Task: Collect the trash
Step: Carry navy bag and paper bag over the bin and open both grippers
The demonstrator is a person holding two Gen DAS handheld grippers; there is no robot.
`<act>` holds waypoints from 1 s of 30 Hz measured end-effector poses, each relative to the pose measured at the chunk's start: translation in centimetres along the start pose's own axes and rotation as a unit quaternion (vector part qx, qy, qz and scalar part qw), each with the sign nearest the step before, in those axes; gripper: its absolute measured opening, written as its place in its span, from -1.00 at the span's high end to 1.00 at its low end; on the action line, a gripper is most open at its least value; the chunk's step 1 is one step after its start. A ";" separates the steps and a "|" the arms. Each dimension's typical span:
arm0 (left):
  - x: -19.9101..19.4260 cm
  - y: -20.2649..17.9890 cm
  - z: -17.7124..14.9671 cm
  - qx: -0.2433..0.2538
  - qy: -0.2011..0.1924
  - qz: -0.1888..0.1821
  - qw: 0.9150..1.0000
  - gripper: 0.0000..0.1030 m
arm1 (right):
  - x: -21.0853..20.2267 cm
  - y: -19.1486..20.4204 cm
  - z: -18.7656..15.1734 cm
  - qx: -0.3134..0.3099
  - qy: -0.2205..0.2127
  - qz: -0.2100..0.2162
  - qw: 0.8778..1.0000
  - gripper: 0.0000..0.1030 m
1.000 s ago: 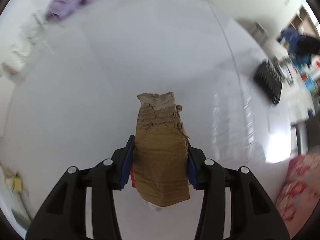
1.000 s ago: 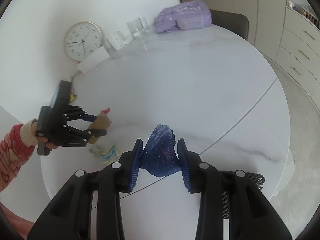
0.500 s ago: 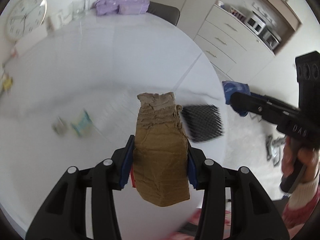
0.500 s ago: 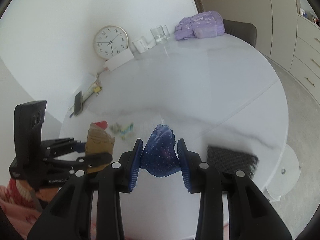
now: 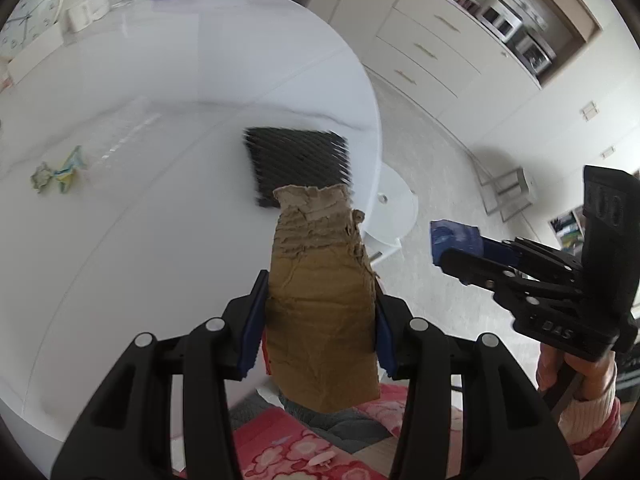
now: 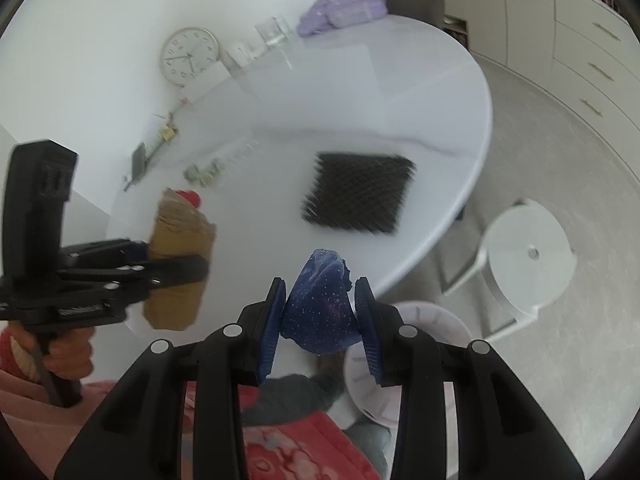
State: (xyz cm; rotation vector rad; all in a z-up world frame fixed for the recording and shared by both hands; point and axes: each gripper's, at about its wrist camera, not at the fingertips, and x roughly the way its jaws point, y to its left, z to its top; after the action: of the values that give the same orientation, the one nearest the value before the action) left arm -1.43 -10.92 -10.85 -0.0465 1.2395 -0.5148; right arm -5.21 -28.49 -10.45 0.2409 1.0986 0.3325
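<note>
Right claw (image 6: 320, 320) clamped on blue speckled wrapper (image 6: 320, 312), above table (image 6: 360, 100) edge.

Two black two-finger grippers, the left gripper (image 5: 318, 328) and the right gripper (image 6: 320, 322), are each gripping one scrap. One torn brown cardboard piece (image 5: 322, 312), one crumpled blue speckled wrapper (image 6: 320, 312) and one black mesh square mat (image 6: 358, 194) are showing.

I've swung my left gripper (image 5: 320, 316) rightward: the black mesh mat (image 5: 298, 162) now sits mid-frame instead of far right, and my right gripper (image 5: 456, 248) has appeared at right. In the right view the mat (image 6: 358, 192) has entered upper centre, the crumpled wrappers (image 6: 204, 172) have shifted up-left, and the surface (image 6: 400, 92) edge has receded.
</note>
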 end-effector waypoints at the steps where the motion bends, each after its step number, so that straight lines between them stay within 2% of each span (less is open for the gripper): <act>1: 0.1 -0.7 -0.3 0.005 0.002 0.001 1.000 0.13 | -0.1 -0.6 -0.5 0.001 0.002 -0.003 1.000 0.29; 5: 0.9 -3.5 -1.6 0.030 0.016 0.007 0.999 0.13 | 0.6 -2.6 -2.9 -0.011 0.015 -0.030 0.999 0.26; 7: 1.5 -4.6 -2.3 0.040 0.028 0.008 0.999 0.13 | 2.9 -3.7 -4.6 -0.026 0.035 -0.049 0.998 0.26; 11: 1.8 -6.1 -3.4 0.057 0.036 0.017 0.998 0.12 | 8.3 -6.4 -7.8 -0.002 0.072 -0.040 0.997 0.26; 14: 1.8 -7.4 -4.1 0.074 0.038 0.024 0.996 0.12 | 12.8 -8.3 -10.3 -0.002 0.104 -0.054 0.993 0.26; 17: 1.9 -8.3 -4.7 0.084 0.046 0.029 0.995 0.12 | 15.3 -9.5 -11.7 0.007 0.124 -0.054 0.991 0.25; 18: 2.0 -8.6 -4.9 0.089 0.048 0.031 0.994 0.12 | 16.1 -10.0 -12.1 0.017 0.134 -0.046 0.990 0.21; 19: 2.0 -8.9 -5.1 0.093 0.049 0.033 0.994 0.12 | 16.4 -10.2 -12.4 0.025 0.141 -0.036 0.989 0.02; 20: 1.9 -9.1 -5.2 0.096 0.049 0.034 0.994 0.12 | 16.5 -10.4 -12.6 0.033 0.141 -0.032 0.989 -0.26; 23: 1.9 -9.6 -5.4 0.101 0.048 0.036 0.993 0.12 | 15.4 -10.8 -12.9 0.055 0.124 -0.022 0.990 -0.51; 26: 2.2 -9.8 -5.3 0.099 0.052 0.034 0.993 0.12 | 14.3 -11.2 -12.4 0.070 0.114 -0.027 0.991 -0.66; 30: 3.5 -10.4 -5.2 0.104 0.074 0.023 0.992 0.12 | 10.3 -12.3 -11.9 0.086 0.081 -0.057 0.991 -0.77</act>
State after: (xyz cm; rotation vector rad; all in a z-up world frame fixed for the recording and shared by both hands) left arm -8.98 -20.30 -12.56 0.1979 1.3214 -0.6138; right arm -9.87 -35.65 -28.48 0.3063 1.2972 0.1567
